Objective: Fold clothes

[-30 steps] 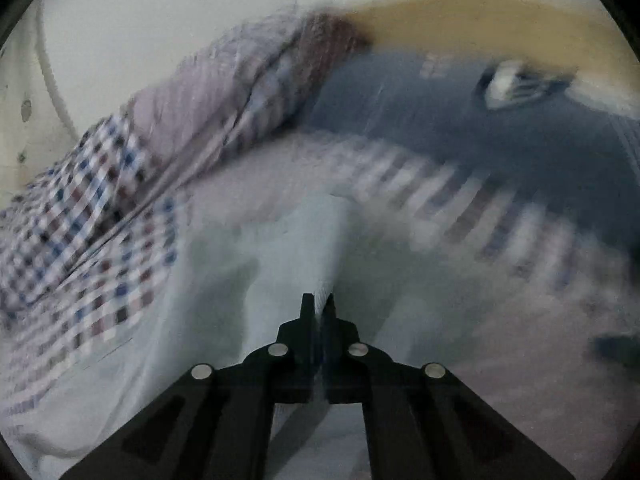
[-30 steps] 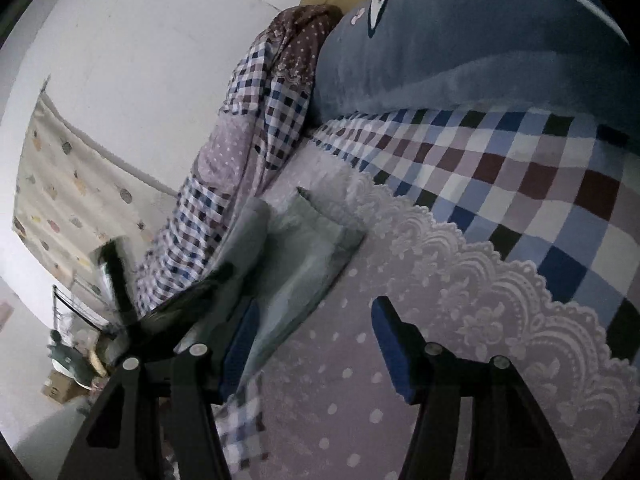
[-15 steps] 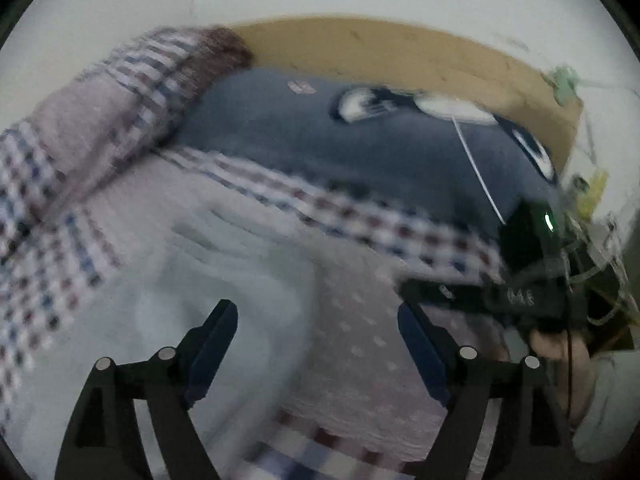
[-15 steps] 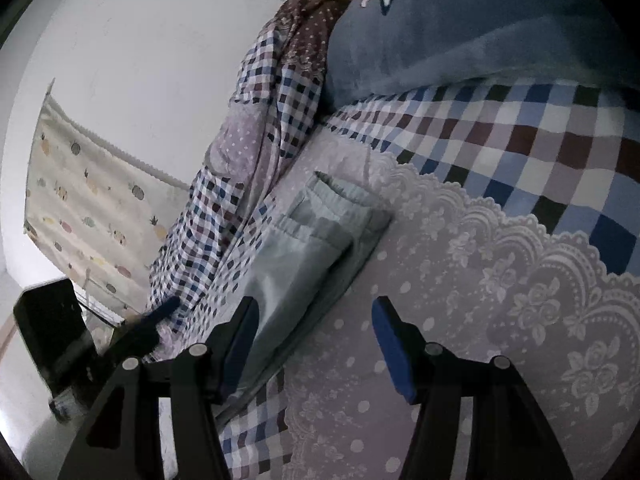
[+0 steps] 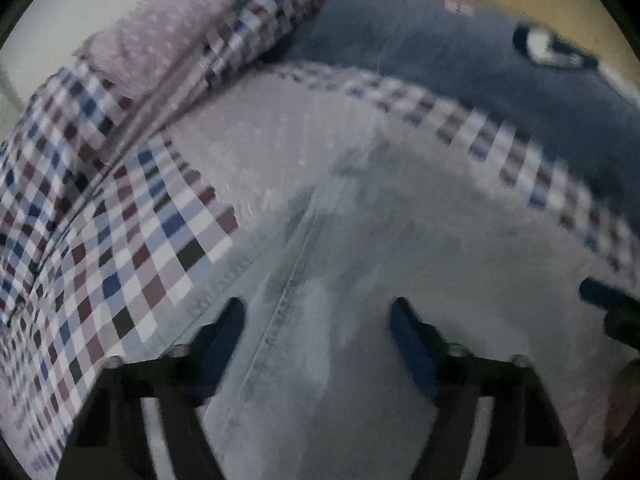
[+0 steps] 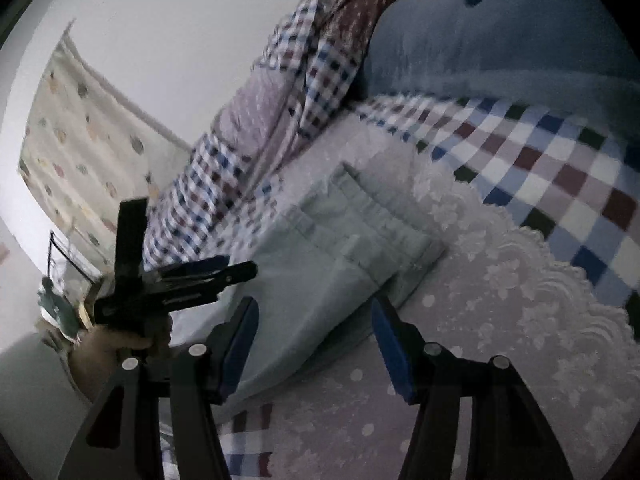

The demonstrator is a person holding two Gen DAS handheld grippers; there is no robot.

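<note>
A pale grey-green garment [image 6: 332, 248] lies folded lengthwise on the bed, its waistband end toward the pillow. In the left wrist view the same garment [image 5: 360, 240] fills the middle, a seam running down between the fingers. My left gripper [image 5: 318, 308] hovers open just over it, holding nothing. It also shows from the side as the left gripper [image 6: 224, 270] in the right wrist view, held by a hand [image 6: 108, 344]. My right gripper [image 6: 314, 308] is open above the garment's near end, empty.
The bed has a lilac dotted lace-edged cover [image 6: 500, 300] and checked sheet [image 6: 540, 152]. A blue-grey pillow [image 6: 500, 32] lies at the head, a bunched checked quilt [image 6: 280, 100] along the wall. A patterned hanging [image 6: 80, 140] is on the wall.
My left gripper opened and let go of the garment, which now lies flat. The left gripper swung back over the cloth, and my right gripper moved closer to the garment's near end.
</note>
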